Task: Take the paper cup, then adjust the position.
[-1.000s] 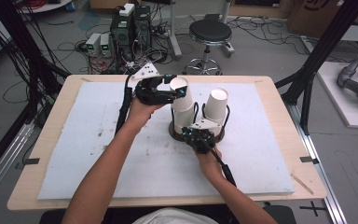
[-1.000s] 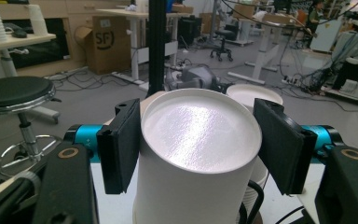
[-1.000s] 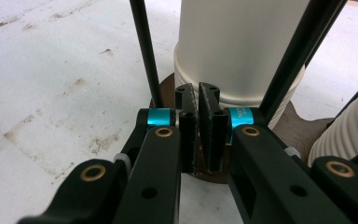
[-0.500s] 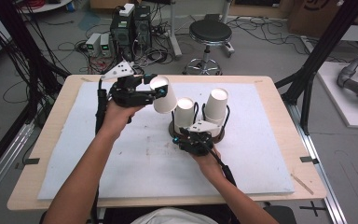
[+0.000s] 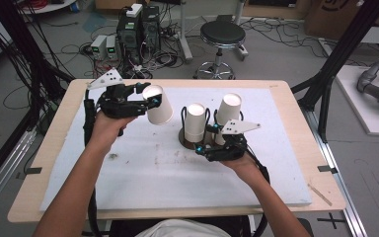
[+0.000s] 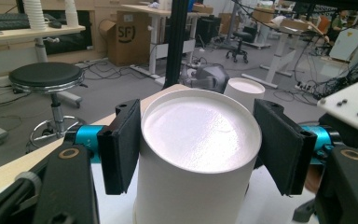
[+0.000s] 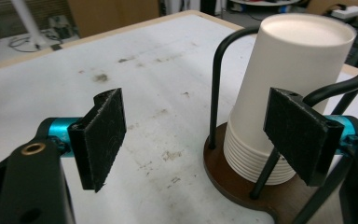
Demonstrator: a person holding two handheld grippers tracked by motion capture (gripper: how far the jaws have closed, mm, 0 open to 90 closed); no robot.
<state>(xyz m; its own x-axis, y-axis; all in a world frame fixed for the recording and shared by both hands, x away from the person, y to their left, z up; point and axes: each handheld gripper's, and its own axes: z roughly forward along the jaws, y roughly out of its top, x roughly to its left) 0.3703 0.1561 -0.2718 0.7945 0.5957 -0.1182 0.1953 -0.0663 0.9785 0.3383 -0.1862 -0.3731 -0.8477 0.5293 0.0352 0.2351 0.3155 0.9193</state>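
- Paper cup, white and upside down, sits between the pads of my left gripper, clear of the table and to the left of the cup rack.
- From the left gripper view, the cup has its closed bottom toward the camera, and both black pads press on its sides, so that gripper is clamped on it.
- My right gripper is just in front of the rack, with its jaws spread apart; they have just been opening, and nothing is between them.
- From the right gripper view, the stack of cups stands upside down on the rack's dark round base, inside black wire hoops, just beyond my right pad.
- A second stack stands on the rack behind the first.
- White mat covers the table, stained near the rack.
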